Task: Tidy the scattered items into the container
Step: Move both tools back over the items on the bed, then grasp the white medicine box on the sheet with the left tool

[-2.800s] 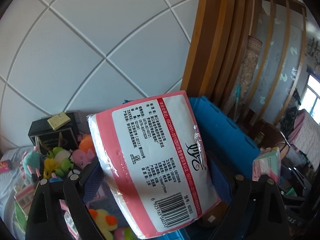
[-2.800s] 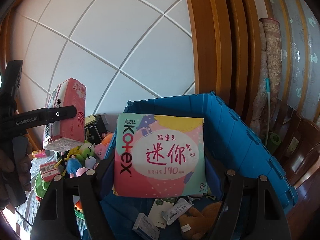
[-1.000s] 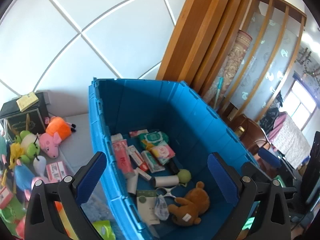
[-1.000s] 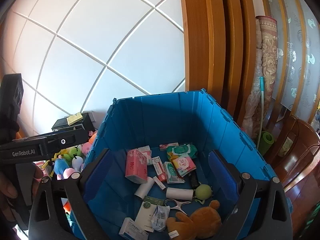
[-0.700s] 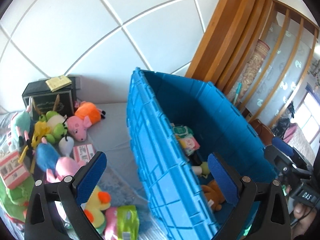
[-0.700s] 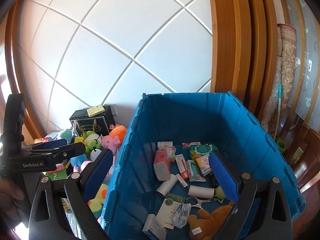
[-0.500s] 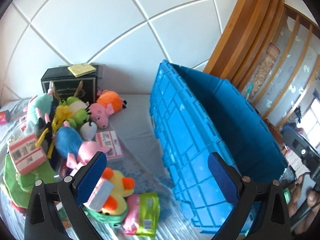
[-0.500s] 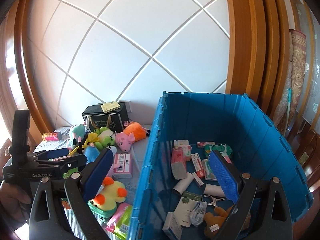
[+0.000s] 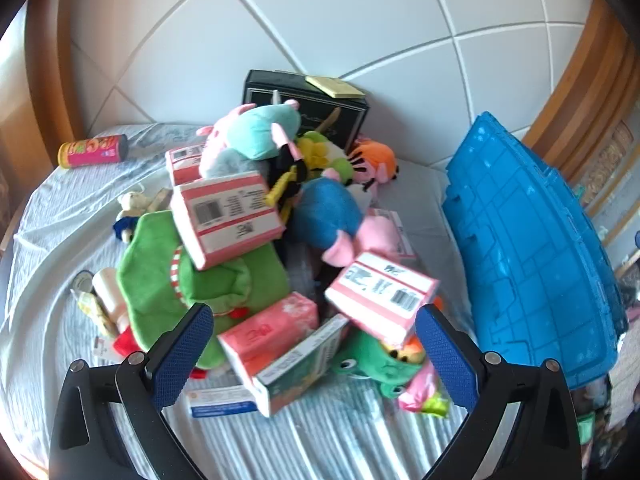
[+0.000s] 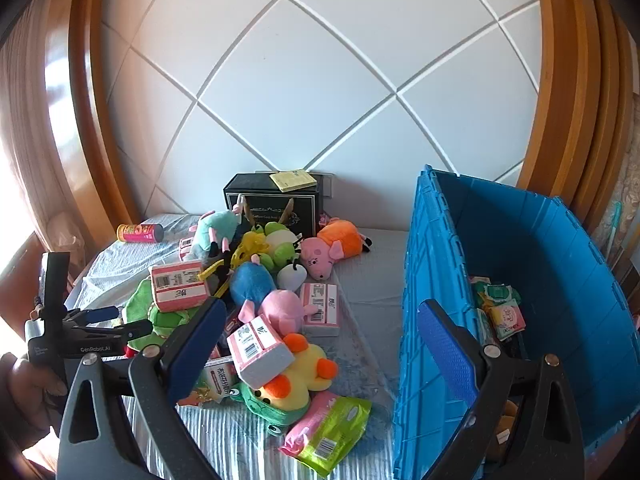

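Bedside, blue crate (image 10: 520, 264) holds small packets (image 10: 505, 309); left gripper (image 9: 314, 354) and right gripper (image 10: 320, 340) spread, empty.

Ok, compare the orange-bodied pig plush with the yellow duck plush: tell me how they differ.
The pig has a pink head and orange body; the duck is yellow with orange parts. The pig lies bare on the sheet near the black box; the duck sits at the near end of the pile with a pink-and-white box resting on it. Both are soft toys outside the blue crate.
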The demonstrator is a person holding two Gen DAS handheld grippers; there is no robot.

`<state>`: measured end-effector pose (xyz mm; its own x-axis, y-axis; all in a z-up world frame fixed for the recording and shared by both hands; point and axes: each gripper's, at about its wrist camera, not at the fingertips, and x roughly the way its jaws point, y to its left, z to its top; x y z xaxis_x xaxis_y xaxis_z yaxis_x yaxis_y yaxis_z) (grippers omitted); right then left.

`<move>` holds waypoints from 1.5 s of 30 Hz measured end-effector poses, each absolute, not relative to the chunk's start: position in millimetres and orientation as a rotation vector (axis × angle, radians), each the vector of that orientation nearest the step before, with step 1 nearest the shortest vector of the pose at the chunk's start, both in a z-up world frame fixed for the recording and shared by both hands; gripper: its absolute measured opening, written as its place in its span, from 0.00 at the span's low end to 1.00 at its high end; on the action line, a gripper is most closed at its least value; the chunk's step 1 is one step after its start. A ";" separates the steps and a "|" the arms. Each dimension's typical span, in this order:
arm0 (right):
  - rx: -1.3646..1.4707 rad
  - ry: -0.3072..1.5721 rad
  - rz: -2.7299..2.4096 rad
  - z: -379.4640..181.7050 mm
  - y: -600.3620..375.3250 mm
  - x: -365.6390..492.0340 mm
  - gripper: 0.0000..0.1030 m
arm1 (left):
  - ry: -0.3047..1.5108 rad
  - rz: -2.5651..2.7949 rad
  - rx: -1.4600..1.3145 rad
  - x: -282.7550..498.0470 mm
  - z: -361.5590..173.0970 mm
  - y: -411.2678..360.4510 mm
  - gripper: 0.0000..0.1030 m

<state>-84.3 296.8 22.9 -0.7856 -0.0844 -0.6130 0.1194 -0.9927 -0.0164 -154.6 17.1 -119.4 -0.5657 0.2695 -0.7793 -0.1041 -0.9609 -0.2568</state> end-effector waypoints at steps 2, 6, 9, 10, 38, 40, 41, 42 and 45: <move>0.979 0.113 -2.863 19.9 278.8 -85.6 0.95 | -0.284 2.611 -1.362 -150.7 -129.0 -11.7 0.99; 1.005 0.155 -2.839 8.0 247.0 -87.7 0.95 | -0.320 2.634 -1.443 -143.4 -153.2 -66.7 0.99; 1.029 0.154 -2.826 0.1 229.1 -87.7 0.95 | -0.327 2.641 -1.525 -138.9 -175.2 -104.3 0.99; 1.034 0.152 -2.825 -2.0 223.7 -87.1 0.95 | -0.327 2.645 -1.552 -136.9 -183.0 -116.4 0.99; 1.299 0.109 -2.912 -36.6 176.9 -40.7 0.95 | -0.050 2.430 -1.750 -175.4 -350.6 -188.2 0.94; 1.311 0.107 -2.909 -39.0 175.5 -39.6 0.95 | -0.039 2.429 -1.746 -175.1 -351.5 -188.0 0.90; 1.316 0.107 -2.906 -40.2 174.4 -39.4 0.95 | -0.028 2.434 -1.740 -174.9 -351.0 -188.1 0.83; 1.321 0.106 -2.901 -41.4 173.2 -39.8 0.95 | -0.014 2.443 -1.733 -174.6 -350.0 -188.7 0.74; 1.326 0.107 -2.884 -45.8 168.1 -40.7 0.95 | -0.017 2.441 -1.731 -175.2 -347.3 -192.6 0.61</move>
<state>-40.7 168.1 -45.8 -0.6511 0.0592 -0.7567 -0.0031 -0.9972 -0.0754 -175.2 -192.6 -347.3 -0.3235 0.1282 -0.9375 -0.1149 -0.9888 -0.0956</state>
